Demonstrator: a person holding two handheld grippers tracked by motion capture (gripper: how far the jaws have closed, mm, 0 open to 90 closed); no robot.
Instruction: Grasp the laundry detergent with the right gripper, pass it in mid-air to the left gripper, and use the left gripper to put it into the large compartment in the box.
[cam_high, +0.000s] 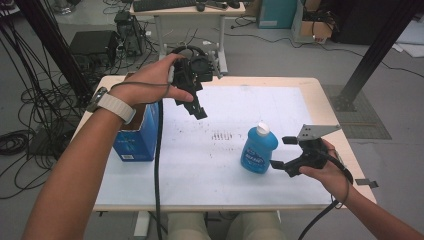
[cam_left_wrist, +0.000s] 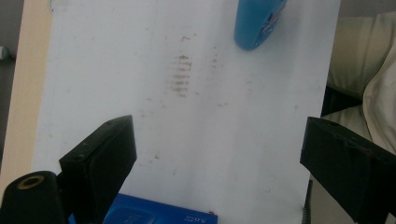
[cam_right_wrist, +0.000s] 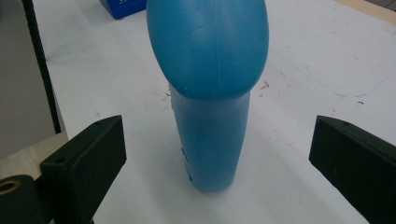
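- The blue bottle (cam_high: 258, 150) stands upright on the white sheet of the desk (cam_high: 225, 100), right of the middle, its white cap (cam_high: 263, 129) on top
- The right hand-held gripper (cam_high: 280, 152) is held level just to the right of the bottle, its two black jaws pointing at it and spread wide apart; nothing is between the pads
- In the right gripper view the bottle (cam_right_wrist: 210, 93) sits straight ahead, in line with the gap between the jaws but beyond their tips, so the jaws do not touch it
- The right hand (cam_high: 325, 170) grips the tool from behind, with the grey three-cornered plate (cam_high: 315, 131) on top
- The left hand-held gripper (cam_high: 196, 105) hangs in the air above the far left part of the desk, tilted downward, jaws apart and holding nothing
- In the left gripper view its jaws frame bare white sheet with faint dark smudges (cam_left_wrist: 181, 74); the bottle's base (cam_left_wrist: 257, 23) shows at the top edge, well apart
- A blue box (cam_high: 137, 137) stands near the left edge of the desk, below the left forearm, and its top edge (cam_left_wrist: 159, 215) appears at the bottom of the left gripper view
- A black cable (cam_high: 158, 165) trails from the left tool across the desk's near edge
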